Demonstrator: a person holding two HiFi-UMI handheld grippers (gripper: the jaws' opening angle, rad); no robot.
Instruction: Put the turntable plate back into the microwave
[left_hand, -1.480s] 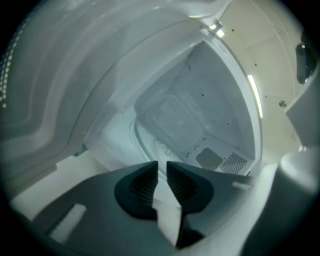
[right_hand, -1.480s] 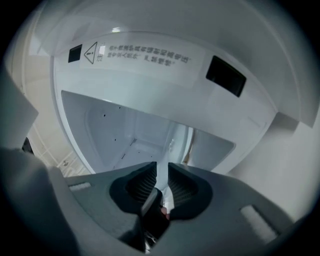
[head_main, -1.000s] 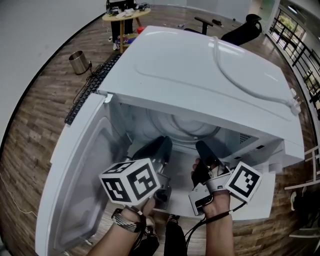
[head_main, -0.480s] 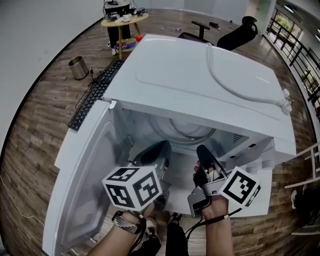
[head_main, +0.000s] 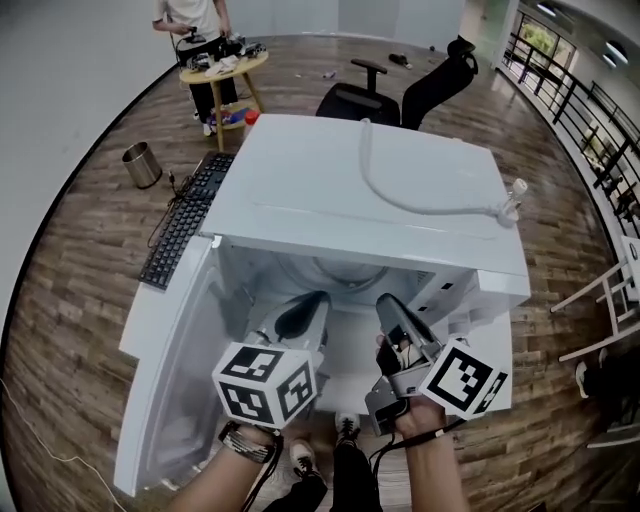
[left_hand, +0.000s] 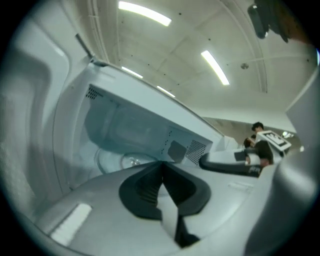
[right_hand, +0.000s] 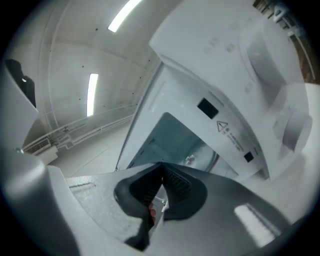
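Clear round glass turntable plate (left_hand: 112, 162) sits flat inside glossy white boxy microwave (head_main: 400, 190), door (head_main: 165, 380) swung wide; left hand-held gripper (head_main: 316, 300) and right hand-held gripper (head_main: 386, 301) both pressed together, empty, near-level at cavity mouth.

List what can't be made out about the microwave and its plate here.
- Turntable plate, head view: its front part is hidden behind the left gripper and right gripper, so whether it sits level cannot be told.
- Same plate, left gripper view: its near edge is covered by that gripper's own shut jaws.
- Warning label on the microwave, right gripper view: print too small to read.
- Person at the back, head view: cut off by the top edge.
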